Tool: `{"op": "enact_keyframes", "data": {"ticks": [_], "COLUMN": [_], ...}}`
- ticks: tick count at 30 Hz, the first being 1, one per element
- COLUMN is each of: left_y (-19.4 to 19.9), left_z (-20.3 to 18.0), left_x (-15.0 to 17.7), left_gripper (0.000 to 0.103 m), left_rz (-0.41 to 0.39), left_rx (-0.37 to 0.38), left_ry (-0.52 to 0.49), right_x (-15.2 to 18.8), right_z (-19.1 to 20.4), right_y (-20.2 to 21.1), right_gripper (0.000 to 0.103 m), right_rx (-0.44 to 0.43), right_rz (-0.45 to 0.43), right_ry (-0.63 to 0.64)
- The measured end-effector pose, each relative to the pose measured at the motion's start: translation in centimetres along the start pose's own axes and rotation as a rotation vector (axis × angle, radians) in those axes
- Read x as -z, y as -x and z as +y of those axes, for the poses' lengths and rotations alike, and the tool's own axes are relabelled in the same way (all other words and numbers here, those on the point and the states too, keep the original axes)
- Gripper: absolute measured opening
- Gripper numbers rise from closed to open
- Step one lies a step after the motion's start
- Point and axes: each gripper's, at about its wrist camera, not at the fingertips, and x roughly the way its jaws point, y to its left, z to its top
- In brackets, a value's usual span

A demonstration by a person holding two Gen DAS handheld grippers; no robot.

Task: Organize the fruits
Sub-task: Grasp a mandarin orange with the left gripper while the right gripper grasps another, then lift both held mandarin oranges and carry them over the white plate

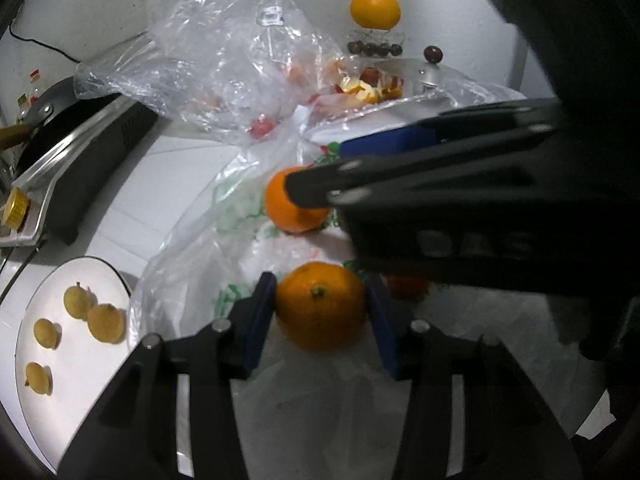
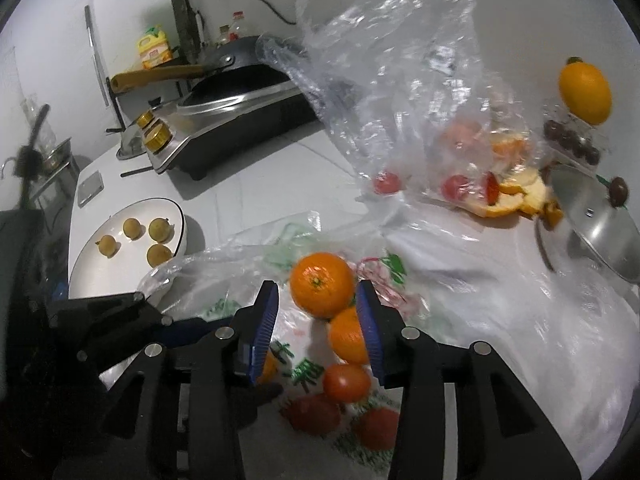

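Plainly, in the left wrist view, the left gripper (image 1: 321, 312) has its blue pads pressed against both sides of an orange (image 1: 320, 305), clamped on it above the printed plastic bag (image 1: 224, 272); a second orange (image 1: 294, 206) lies just beyond, partly behind the right gripper reaching across. To the left sits a white plate (image 1: 48, 408) carrying small yellow fruits (image 1: 105, 323). In the right wrist view, the right gripper (image 2: 318, 320) stands with its jaws apart over the pile, one pad just beside an orange lower in the bag, gripping nothing; tomatoes (image 2: 346, 382) lie below. The step in hand looks like a pick; next, the held orange likely needs lifting clear of the bag toward a resting place.
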Motion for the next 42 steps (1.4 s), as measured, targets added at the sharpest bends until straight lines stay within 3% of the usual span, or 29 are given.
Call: {"op": "enact_keyframes", "data": {"ticks": [12, 21, 42], "left_y": [0.5, 1.4, 8.0], "left_z": [0.8, 1.0, 1.8], "left_x": [0.2, 0.2, 1.1], "left_gripper": [0.046, 0.046, 0.046], "left_rz": [-0.020, -0.040, -0.145], "left_rx": [0.003, -0.019, -0.091], "left_ry": [0.025, 0.038, 0.059], "right_x": [-0.9, -0.7, -1.0], "right_z": [-0.3, -0.2, 3.7], "right_y": [-3.5, -3.9, 3.7], "right_gripper": [0.043, 0.044, 0.043], "right_rx": [0.008, 0.003, 0.007], "right_rz": [0.057, 0.066, -0.056], "right_ry": [0.012, 0.021, 0.067]}}
